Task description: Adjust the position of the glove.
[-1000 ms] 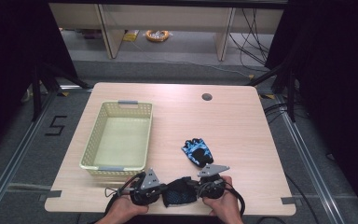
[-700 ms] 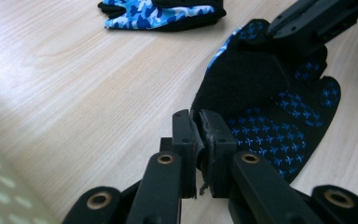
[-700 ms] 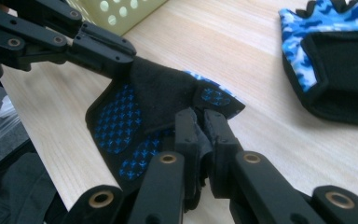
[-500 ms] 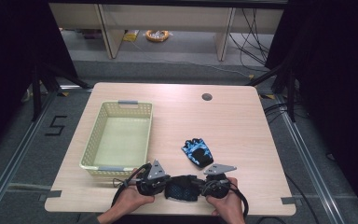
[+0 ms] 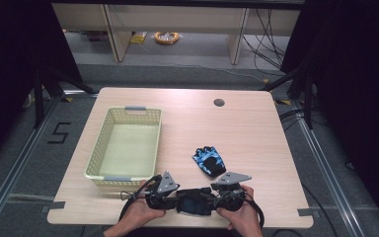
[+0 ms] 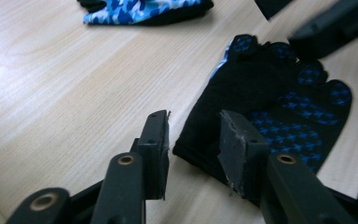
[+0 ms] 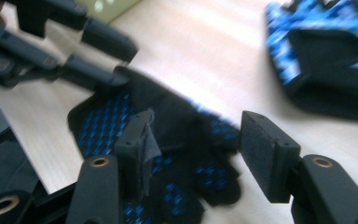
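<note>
A black glove with blue dots lies flat at the table's front edge, between my two grippers. My left gripper is at its cuff end. Its jaws have just been opening and stand apart, with the glove's corner between them and no pad pressing on it. My right gripper is at the finger end. Its jaws have also just been opening and straddle the glove's fingers without touching. A second glove, blue camouflage with a black cuff, lies just beyond.
A pale yellow mesh basket stands on the left half of the table, close to my left hand. A dark round hole sits near the table's far edge. Bare wood stretches to the right and behind the gloves.
Both grippers were shut on the black glove a second ago. Their jaws have since parted, and the glove, bunched between them before, now lies spread flat on the table.
</note>
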### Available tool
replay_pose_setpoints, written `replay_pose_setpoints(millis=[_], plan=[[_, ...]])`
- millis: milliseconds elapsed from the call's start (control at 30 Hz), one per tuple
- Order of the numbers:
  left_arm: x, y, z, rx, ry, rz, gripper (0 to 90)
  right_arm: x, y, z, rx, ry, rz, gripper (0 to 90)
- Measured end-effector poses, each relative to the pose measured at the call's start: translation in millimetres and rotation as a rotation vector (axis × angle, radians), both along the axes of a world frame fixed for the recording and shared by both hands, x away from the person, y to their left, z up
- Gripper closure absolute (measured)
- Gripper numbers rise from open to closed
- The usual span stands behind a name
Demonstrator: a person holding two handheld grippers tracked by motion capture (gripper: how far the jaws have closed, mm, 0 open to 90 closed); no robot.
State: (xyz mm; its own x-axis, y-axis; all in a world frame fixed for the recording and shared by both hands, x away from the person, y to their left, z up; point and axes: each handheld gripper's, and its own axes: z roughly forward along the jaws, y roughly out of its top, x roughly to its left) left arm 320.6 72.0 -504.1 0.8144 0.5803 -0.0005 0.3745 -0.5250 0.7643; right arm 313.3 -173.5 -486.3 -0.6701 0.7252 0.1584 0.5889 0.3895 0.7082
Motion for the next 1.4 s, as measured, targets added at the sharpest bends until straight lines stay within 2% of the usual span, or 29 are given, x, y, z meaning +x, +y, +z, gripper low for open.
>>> replay_pose_setpoints(millis=[33,67,167,200,233,267,333,400,533,600,633,700,733,833,867,900,933,967,1000,1033,1067,1100,1133,1167,1200,1233,1267,1333,1400], plan=[[-0.5,1.5,2.5,-0.005,-0.008,0.003,56.9,-0.1,0.1,2.1,0.021,0.016,-0.020,46.2],[-1.8,1.7,3.8,-0.022,-0.009,0.009,55.0,4.6,-3.8,3.9,0.013,-0.040,-0.013,46.5],[-3.6,6.3,9.3,-0.038,-0.023,0.010,52.4,10.9,-4.8,9.9,0.015,-0.074,-0.025,47.9],[-5.3,7.8,10.6,-0.052,-0.006,0.018,51.2,13.5,-5.2,12.6,0.011,-0.084,-0.023,49.5],[-5.6,9.9,12.1,-0.053,-0.009,0.004,50.2,16.7,-5.5,14.8,0.007,-0.089,-0.024,49.8],[-7.0,11.7,13.1,-0.053,-0.003,0.007,48.5,21.1,-6.1,15.7,-0.006,-0.118,-0.021,50.9],[-11.9,14.8,13.9,-0.064,0.027,0.009,45.2,29.4,-6.2,18.9,-0.014,-0.117,-0.038,53.5],[-16.1,18.9,12.7,-0.077,0.035,0.008,41.7,40.8,-6.2,18.0,-0.026,-0.139,-0.039,55.8],[-23.3,29.5,8.4,-0.094,0.068,0.029,35.6,58.0,-1.3,15.8,-0.043,-0.129,-0.034,57.5],[-26.0,36.4,7.2,-0.083,0.076,0.031,34.1,64.2,1.9,15.0,-0.064,-0.111,-0.035,58.6],[-28.5,38.7,6.2,-0.097,0.091,0.038,33.6,68.1,3.2,14.0,-0.071,-0.120,-0.026,58.8],[-31.0,45.7,5.6,-0.080,0.088,0.037,33.2,73.0,7.3,12.1,-0.074,-0.106,-0.027,58.9],[-32.8,48.1,4.5,-0.085,0.093,0.039,32.7,74.3,9.7,11.5,-0.070,-0.082,-0.037,58.5],[-37.1,53.9,1.4,-0.090,0.110,0.053,32.1,80.2,15.8,8.3,-0.073,-0.067,-0.047,56.2],[-37.4,56.2,0.8,-0.076,0.105,0.057,31.7,82.0,17.4,6.8,-0.081,-0.069,-0.048,56.1],[-37.2,59.2,1.1,-0.055,0.099,0.038,31.4,83.9,19.3,5.2,-0.083,-0.068,-0.049,56.0],[-38.8,59.2,-0.1,-0.079,0.117,0.060,31.2,85.2,20.3,4.6,-0.097,-0.049,-0.047,55.8],[-38.4,61.5,0.2,-0.071,0.103,0.045,31.1,86.4,21.8,3.1,-0.100,-0.043,-0.050,55.6],[-39.1,61.9,-0.1,-0.076,0.112,0.055,30.9,88.9,22.9,0.2,-0.112,-0.062,-0.045,54.9],[-39.2,62.4,-0.8,-0.081,0.112,0.075,30.9,88.7,23.6,-0.1,-0.118,-0.045,-0.048,54.6],[-38.9,63.5,-1.4,-0.089,0.114,0.068,30.8,88.9,25.1,-3.0,-0.116,-0.057,-0.058,54.7],[-38.9,64.7,-2.7,-0.086,0.115,0.080,30.6,88.5,24.8,-2.0,-0.131,-0.034,-0.054,54.7],[-38.7,66.9,-2.0,-0.073,0.116,0.069,30.6,90.4,25.1,-6.5,-0.126,-0.073,-0.054,54.8],[-38.5,66.9,-3.7,-0.086,0.117,0.088,30.5,90.9,24.7,-7.6,-0.132,-0.067,-0.046,55.4],[-37.9,68.2,-3.3,-0.081,0.110,0.078,30.4,89.7,24.8,-6.9,-0.141,-0.020,-0.049,56.8],[-39.8,67.8,-4.0,-0.103,0.131,0.095,30.4,90.5,24.7,-10.2,-0.151,-0.026,-0.041,57.8],[-39.8,69.3,-4.2,-0.087,0.126,0.097,30.3,90.7,25.5,-14.2,-0.150,-0.016,-0.044,60.9],[-41.9,70.1,-4.5,-0.088,0.129,0.087,30.2,91.8,23.2,-14.0,-0.176,-0.022,-0.022,68.0],[-42.2,71.2,-4.7,-0.075,0.110,0.082,30.2,93.8,19.8,-14.2,-0.152,-0.022,-0.012,75.0]])
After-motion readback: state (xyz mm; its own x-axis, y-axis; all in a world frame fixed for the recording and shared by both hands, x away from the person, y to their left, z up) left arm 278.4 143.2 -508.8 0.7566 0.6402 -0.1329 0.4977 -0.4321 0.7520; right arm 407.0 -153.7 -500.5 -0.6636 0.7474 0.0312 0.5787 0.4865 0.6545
